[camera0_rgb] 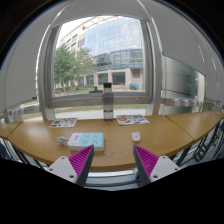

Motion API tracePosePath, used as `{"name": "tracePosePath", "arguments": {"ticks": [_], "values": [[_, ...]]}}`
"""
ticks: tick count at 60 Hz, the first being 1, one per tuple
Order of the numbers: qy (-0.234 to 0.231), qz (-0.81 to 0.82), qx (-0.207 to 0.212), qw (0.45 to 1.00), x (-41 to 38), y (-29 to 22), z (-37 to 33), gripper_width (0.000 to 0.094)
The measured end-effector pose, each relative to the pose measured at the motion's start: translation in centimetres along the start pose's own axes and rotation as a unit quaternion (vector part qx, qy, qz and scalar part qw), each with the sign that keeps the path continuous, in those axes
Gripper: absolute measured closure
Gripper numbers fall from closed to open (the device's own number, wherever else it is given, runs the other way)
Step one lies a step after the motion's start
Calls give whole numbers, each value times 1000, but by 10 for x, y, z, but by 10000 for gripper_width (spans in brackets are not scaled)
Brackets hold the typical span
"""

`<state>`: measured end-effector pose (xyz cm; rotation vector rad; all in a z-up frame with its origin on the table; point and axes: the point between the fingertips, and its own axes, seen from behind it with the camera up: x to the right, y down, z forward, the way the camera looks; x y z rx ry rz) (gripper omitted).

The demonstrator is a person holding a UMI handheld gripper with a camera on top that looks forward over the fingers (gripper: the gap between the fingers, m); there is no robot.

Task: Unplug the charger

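Note:
My gripper (pixel 113 160) is open, its two magenta pads wide apart with nothing between them. It hovers at the near edge of a curved wooden table (pixel 110 150). Just ahead of the left finger (pixel 79 161) lies a pale blue-white power strip (pixel 86 140) flat on the tabletop. A small white object (pixel 136 135), possibly a charger or mouse, sits beyond the right finger. I cannot make out any plug or cable.
A tall dark bottle (pixel 108 101) stands at the table's far side by the big window. Printed papers (pixel 64 123) lie far left and more papers (pixel 132 120) far right. Chair backs (pixel 14 150) line the table's sides.

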<state>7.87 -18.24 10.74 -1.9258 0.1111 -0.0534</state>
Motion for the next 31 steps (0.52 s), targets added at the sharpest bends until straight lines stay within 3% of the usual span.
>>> {"name": "tracePosePath", "arguments": {"ticks": [14, 31], "values": [[-19, -2, -28, 999, -27, 28, -24, 151], [-19, -11, -24, 999, -32, 31, -31, 147]]}}
